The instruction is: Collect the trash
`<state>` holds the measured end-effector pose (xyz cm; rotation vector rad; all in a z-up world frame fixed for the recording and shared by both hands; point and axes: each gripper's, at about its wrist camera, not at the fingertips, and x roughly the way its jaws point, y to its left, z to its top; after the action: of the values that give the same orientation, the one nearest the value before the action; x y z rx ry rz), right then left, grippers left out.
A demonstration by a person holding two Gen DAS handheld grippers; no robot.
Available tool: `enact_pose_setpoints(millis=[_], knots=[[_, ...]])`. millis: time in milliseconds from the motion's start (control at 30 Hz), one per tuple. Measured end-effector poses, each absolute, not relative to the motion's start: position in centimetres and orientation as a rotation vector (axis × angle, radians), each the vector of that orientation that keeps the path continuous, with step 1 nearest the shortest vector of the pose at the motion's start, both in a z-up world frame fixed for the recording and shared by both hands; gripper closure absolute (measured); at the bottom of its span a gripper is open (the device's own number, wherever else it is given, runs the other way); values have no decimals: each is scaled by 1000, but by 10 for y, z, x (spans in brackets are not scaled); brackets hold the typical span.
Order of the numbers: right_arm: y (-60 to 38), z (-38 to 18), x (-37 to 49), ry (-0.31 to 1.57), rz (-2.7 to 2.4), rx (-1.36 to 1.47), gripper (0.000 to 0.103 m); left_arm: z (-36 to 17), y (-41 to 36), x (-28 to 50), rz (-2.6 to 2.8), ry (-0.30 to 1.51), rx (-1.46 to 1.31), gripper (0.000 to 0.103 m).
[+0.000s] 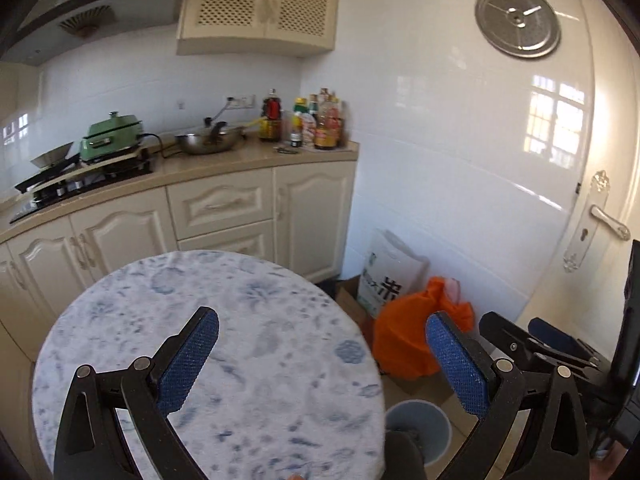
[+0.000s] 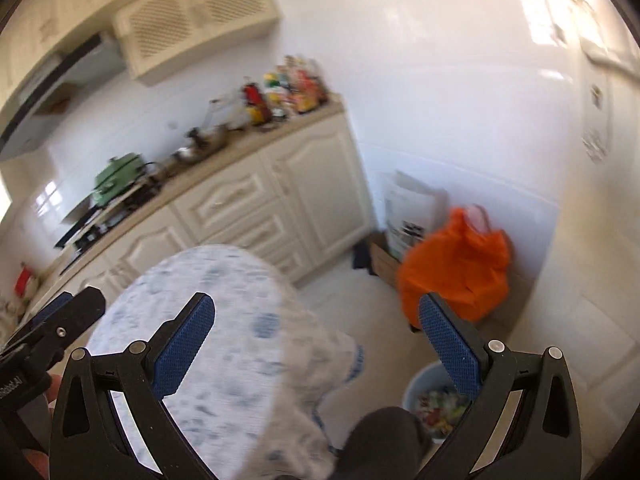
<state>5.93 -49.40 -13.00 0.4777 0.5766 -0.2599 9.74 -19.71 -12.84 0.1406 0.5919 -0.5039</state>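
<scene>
**Now both claws wide and empty above the round table**

Down on the floor I see the pale blue trash bin (image 2: 430, 396), standing just beside the table's edge and holding a heap of mixed, colourful scraps; the left wrist view shows only its rim (image 1: 418, 426) past the tablecloth. My right gripper (image 2: 316, 332) hangs above it and the table edge with its blue pads spread far apart, gripping nothing. My left gripper (image 1: 322, 344) is likewise spread wide and empty, over the round table (image 1: 208, 320) with its blue-and-white patterned cloth. Behind the bin an orange bag (image 2: 456, 268) sits on the floor against the white tiled wall, touching a white printed sack (image 1: 384, 276) that stands in a cardboard box. Further off run the cream kitchen cabinets (image 1: 224, 208), with a green cooker (image 1: 110, 136), a steel wok (image 1: 210, 142) and a cluster of sauce bottles (image 1: 312, 122) on the counter.
</scene>
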Motion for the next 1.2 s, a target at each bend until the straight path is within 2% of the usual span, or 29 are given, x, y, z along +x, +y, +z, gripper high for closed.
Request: enact_pose_setpoints(millis=[100, 267, 467, 667, 900, 1200], knots=[[-449, -108, 74, 551, -193, 413, 0, -72, -145, 73, -422, 549, 130, 1], [-374, -70, 98, 509, -94, 314, 0, -24, -95, 43, -307, 499, 76, 1], [-308, -46, 121, 486, -4, 235, 0, -1, -67, 25, -197, 463, 62, 1], [-261, -32, 134, 479, 38, 150, 0, 47, -42, -2, -115, 440, 49, 1], [-232, -17, 139, 447, 77, 94, 0, 70, -37, -17, -43, 422, 41, 1], [-230, -10, 141, 444, 95, 60, 0, 58, -63, -28, 5, 434, -25, 1]])
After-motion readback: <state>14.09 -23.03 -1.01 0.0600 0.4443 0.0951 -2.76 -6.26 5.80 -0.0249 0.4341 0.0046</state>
